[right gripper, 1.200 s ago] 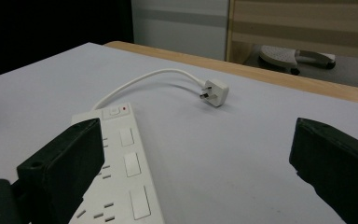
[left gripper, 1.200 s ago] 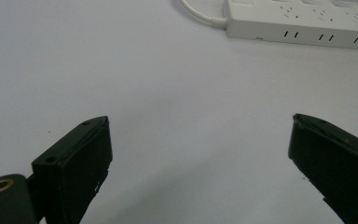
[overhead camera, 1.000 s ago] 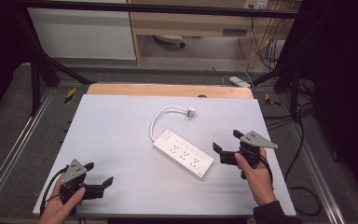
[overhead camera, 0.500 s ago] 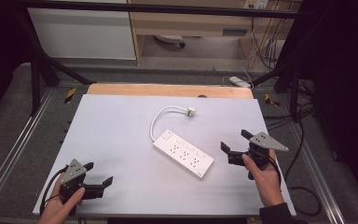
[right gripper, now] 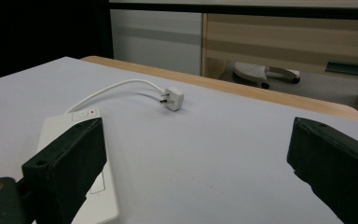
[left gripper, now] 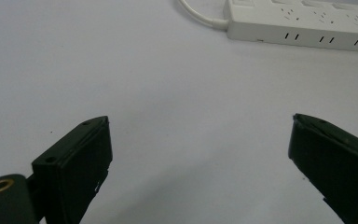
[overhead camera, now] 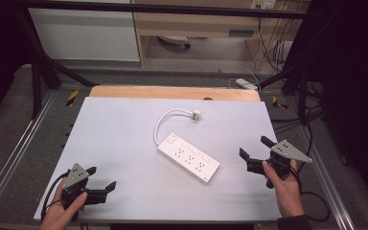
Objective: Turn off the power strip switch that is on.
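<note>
Both grippers, left gripper [overhead camera: 100,184] and right gripper [overhead camera: 253,152], are hovering open beside the rigid, light power strip [overhead camera: 188,156], best grasped across its narrow sides.

power strip [overhead camera: 188,157]: white, red dot | plug [overhead camera: 196,114]: white | table [overhead camera: 120,129]: pale grey | fingers [left gripper: 74,161]: black

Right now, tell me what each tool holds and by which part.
Nothing is held. Left tool and right tool are open, apart from the power strip.
</note>
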Available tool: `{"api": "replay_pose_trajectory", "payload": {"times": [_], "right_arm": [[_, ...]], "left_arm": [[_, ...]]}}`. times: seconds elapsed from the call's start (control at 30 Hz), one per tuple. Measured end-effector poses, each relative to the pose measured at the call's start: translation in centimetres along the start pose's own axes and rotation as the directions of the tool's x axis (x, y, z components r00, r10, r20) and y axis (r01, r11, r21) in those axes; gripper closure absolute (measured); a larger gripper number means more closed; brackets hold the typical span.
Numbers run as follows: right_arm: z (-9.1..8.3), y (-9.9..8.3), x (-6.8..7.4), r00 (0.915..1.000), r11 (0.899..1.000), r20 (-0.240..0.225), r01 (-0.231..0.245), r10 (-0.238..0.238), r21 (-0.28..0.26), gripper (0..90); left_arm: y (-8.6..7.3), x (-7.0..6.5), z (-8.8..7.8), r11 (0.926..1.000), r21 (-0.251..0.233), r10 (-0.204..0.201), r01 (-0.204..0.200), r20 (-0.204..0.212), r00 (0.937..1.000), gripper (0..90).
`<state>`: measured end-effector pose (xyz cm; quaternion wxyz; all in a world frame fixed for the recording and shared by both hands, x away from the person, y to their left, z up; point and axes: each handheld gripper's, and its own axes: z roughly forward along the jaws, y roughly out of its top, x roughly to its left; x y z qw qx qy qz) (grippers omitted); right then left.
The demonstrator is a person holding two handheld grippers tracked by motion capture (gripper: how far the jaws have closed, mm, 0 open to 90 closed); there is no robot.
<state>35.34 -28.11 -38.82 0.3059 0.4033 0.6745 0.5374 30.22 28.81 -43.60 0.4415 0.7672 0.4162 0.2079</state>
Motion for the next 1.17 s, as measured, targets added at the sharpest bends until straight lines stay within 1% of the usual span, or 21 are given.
{"api": "replay_pose_trajectory", "payload": {"times": [0.23,0.37,0.57,0.6,0.63,0.7,0.77,0.9,0.97,1.07,1.13,1.17], "right_arm": [[-0.9,-0.5,-0.7,0.9997,1.000,0.026,0.003,-0.003,-0.014,3.3],[-1.2,-1.0,-1.0,0.9994,1.000,0.033,0.010,-0.010,-0.002,3.1],[-1.5,-1.8,-1.5,0.9996,1.000,0.027,0.001,-0.001,0.010,2.9],[-1.6,-2.0,-1.5,0.9997,1.000,0.025,-0.006,0.006,0.013,2.9],[-1.5,-2.2,-1.6,0.9997,1.000,0.024,-0.003,0.002,0.017,2.9],[-1.5,-2.7,-1.5,0.9998,0.999,0.016,-0.013,0.012,0.030,2.8],[-1.2,-3.2,-1.4,0.9999,0.999,0.009,-0.012,0.012,0.045,2.7],[-0.4,-4.0,-1.1,0.9998,0.996,-0.021,0.003,-0.002,0.087,2.6],[0.1,-4.4,-0.7,0.9994,0.993,-0.033,0.012,-0.008,0.115,2.6],[0.8,-4.9,-0.1,0.9975,0.988,-0.067,0.030,-0.020,0.151,2.6],[1.2,-5.1,0.1,0.9972,0.987,-0.072,0.029,-0.018,0.161,2.8],[1.3,-5.0,0.1,0.9979,0.986,-0.063,0.025,-0.015,0.163,2.8]], "left_arm": [[0.0,0.0,0.0,1.0000,-0.001,0.001,-0.001,0.000,1.0000,6.1],[0.0,0.0,0.0,1.0000,-0.003,0.000,0.000,0.000,1.0000,6.2],[0.0,0.0,-0.1,1.0000,-0.005,0.001,-0.001,0.000,1.0000,6.2],[0.0,0.0,-0.1,1.0000,-0.005,0.000,0.000,0.000,1.0000,6.1],[0.0,0.0,-0.1,1.0000,-0.005,0.000,0.000,0.000,1.0000,6.2],[0.0,0.0,-0.1,1.0000,-0.005,0.001,-0.001,0.001,1.0000,6.2],[0.1,-0.1,-0.1,1.0000,-0.006,0.002,-0.002,0.001,1.0000,6.1],[0.1,-0.1,-0.1,1.0000,-0.006,0.003,-0.003,0.002,1.0000,6.2],[0.1,-0.1,0.0,1.0000,-0.006,0.003,-0.003,0.002,1.0000,6.2],[0.1,-0.1,0.0,1.0000,-0.005,0.005,-0.005,0.003,1.0000,6.2],[0.1,-0.1,0.0,1.0000,-0.006,0.004,-0.004,0.003,1.0000,6.2],[0.1,-0.1,0.0,1.0000,-0.007,0.004,-0.004,0.004,1.0000,6.2]]}}
